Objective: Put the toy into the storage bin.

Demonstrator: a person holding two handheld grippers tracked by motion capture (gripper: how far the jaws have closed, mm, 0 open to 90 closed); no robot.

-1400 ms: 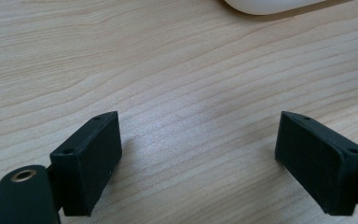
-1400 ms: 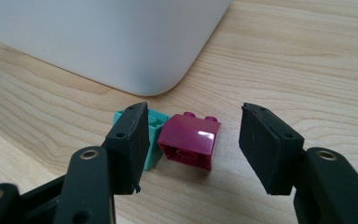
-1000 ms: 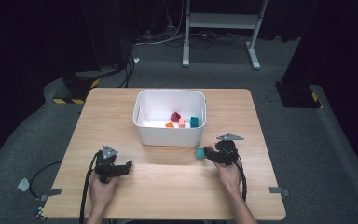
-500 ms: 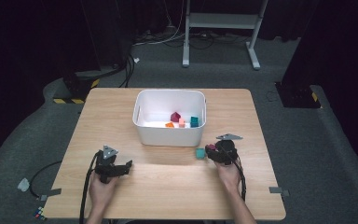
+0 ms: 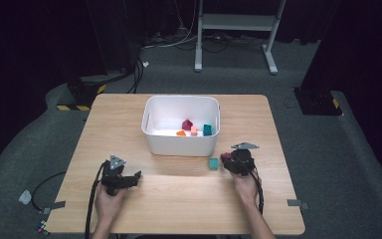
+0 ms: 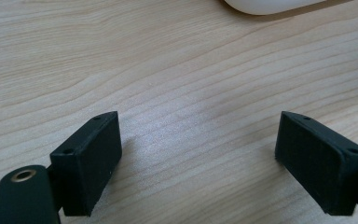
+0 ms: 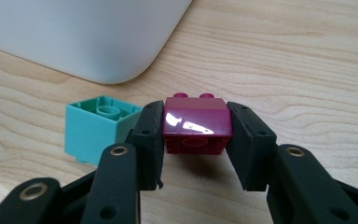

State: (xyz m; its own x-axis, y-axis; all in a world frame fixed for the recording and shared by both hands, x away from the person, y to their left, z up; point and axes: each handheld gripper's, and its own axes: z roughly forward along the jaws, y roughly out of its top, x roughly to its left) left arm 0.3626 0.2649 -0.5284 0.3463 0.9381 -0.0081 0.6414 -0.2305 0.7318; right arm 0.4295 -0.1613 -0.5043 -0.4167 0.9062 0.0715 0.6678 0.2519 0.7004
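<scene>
Magenta brick (image 7: 195, 125) sits clamped between my right gripper (image 7: 195, 140) jaws, teal brick (image 7: 98, 128) touching outside one jaw, white bin (image 7: 84, 37) just beyond; my left gripper (image 6: 200, 154) gapes empty.

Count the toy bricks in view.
6: four in the bin, maroon, orange, pink, teal; a teal brick on the table; a maroon brick in the right gripper. Others may be hidden.

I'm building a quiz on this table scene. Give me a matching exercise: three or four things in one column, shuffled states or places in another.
Things:
1. magenta brick
2. turquoise brick
3. left gripper
4. white bin

States or places:
A. open above bare wood
B. holds several small blocks
C. clamped between the right gripper's jaws
D. on the table, hollow side up, beside the bin

Pairs: 1-C, 2-D, 3-A, 4-B
</scene>
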